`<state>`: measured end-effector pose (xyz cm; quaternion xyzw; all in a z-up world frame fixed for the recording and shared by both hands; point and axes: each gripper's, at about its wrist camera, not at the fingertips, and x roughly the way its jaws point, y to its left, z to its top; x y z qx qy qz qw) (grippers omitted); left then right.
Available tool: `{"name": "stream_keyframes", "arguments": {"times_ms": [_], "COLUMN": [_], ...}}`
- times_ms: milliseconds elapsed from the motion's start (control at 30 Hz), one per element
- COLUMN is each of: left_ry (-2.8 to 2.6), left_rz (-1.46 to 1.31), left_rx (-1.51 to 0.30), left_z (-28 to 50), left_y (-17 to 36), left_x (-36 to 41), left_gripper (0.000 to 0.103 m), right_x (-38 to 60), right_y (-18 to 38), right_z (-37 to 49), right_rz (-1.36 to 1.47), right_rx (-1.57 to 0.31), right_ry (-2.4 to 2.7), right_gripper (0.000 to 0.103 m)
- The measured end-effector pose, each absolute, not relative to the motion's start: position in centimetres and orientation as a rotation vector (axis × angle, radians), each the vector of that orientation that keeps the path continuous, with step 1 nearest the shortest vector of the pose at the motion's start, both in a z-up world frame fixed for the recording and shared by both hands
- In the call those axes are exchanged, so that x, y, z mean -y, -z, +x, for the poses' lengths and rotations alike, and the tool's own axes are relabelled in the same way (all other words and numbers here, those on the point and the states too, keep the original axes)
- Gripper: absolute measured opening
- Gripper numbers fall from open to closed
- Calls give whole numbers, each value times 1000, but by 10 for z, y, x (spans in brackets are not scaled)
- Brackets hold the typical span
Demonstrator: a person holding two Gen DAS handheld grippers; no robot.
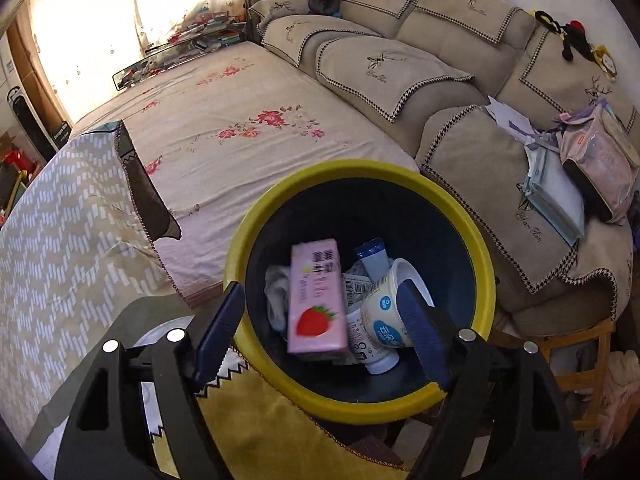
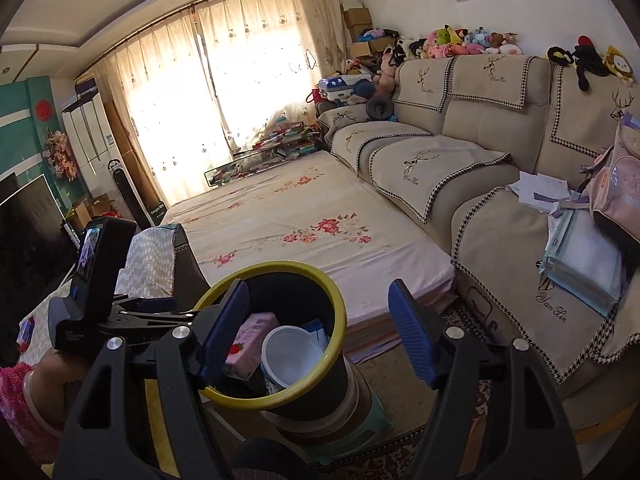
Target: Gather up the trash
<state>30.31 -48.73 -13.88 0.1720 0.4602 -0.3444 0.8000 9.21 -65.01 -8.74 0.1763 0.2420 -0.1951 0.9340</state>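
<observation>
A dark bin with a yellow rim [image 1: 360,168] fills the lower middle of the left wrist view. Inside it lie a pink strawberry carton [image 1: 318,300], a white cup with a blue label [image 1: 386,312], a blue-and-white tube [image 1: 374,260] and a white bottle [image 1: 380,360]. My left gripper [image 1: 320,332] hangs over the bin's mouth, open, with the carton below it and apart from both pads. The right wrist view shows the same bin [image 2: 280,268] with the carton [image 2: 250,340] and cup [image 2: 292,352]. My right gripper [image 2: 318,330] stands open and empty in front of the bin.
The bin stands on a green stool [image 2: 376,412] over a patterned rug. Behind it lies a bed with a floral sheet [image 2: 304,224]. A beige sofa [image 2: 480,128] on the right carries papers and a pink backpack [image 2: 616,184]. A pink sleeve [image 2: 16,400] shows at lower left.
</observation>
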Motion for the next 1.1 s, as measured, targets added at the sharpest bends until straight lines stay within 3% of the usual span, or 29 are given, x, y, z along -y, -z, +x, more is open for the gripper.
{"name": "stream_keyframes", "arguments": {"times_ms": [100, 200, 333, 433, 600, 900, 1100], "left_ry": [722, 700, 618, 514, 298, 16, -21], "left_rz": [310, 252, 202, 136, 62, 6, -60], "left_rx": [-914, -785, -652, -602, -536, -459, -454], "left_z": [291, 259, 208, 174, 125, 52, 29], "left_y": [114, 80, 41, 20, -3, -18, -14], "left_x": [457, 409, 328, 264, 159, 45, 19], "left_gripper": [78, 91, 98, 98, 98, 98, 98], "right_x": [637, 612, 575, 552, 509, 463, 459], "right_y": [82, 77, 71, 62, 42, 16, 7], "right_z": [92, 95, 97, 97, 89, 64, 50], "right_rz": [342, 285, 230, 206, 160, 56, 52], "right_rx": [-497, -511, -517, -506, -465, -453, -439], "right_ry": [363, 306, 215, 165, 67, 17, 24], "right_gripper": [70, 76, 79, 81, 95, 96, 96]}}
